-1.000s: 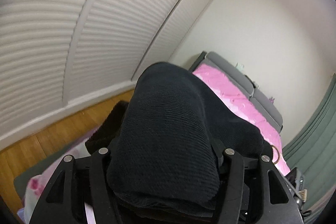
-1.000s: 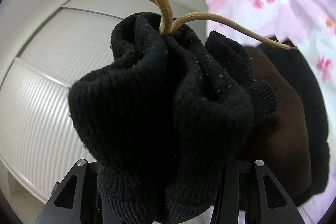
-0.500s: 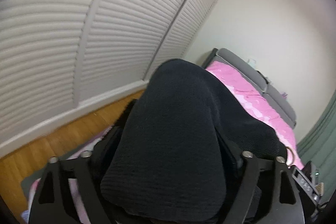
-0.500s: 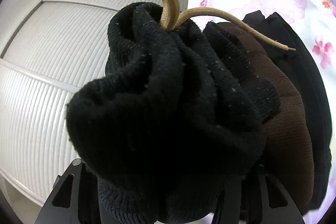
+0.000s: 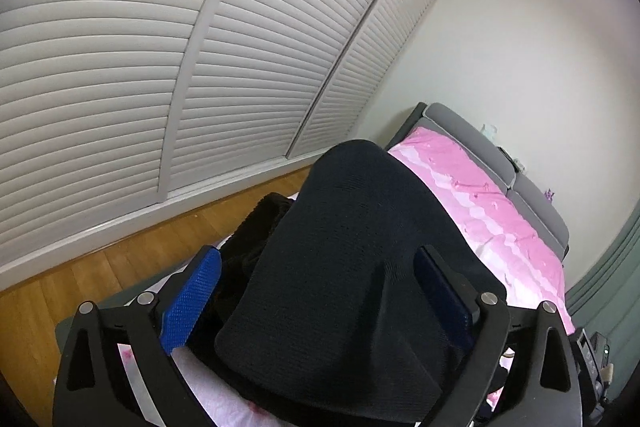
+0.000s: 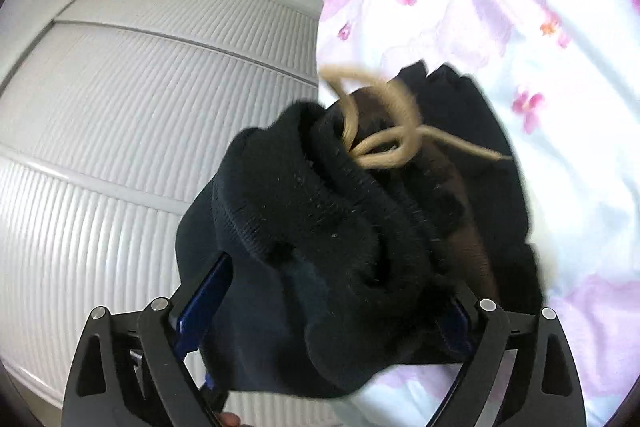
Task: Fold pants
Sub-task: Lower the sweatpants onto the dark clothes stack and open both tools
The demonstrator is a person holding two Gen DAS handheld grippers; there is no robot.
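Both my claws have spread since before: left gripper released, black pants sagging between pads; right gripper released too, drawstring flopping.

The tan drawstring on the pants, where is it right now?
In the right wrist view the tan drawstring sits near the middle, looped on top of the bunched black pants, with the flowered bedsheet behind it to the right.

Both grippers have opened, releasing the pants.

even light — fisheye-warped, slight blur
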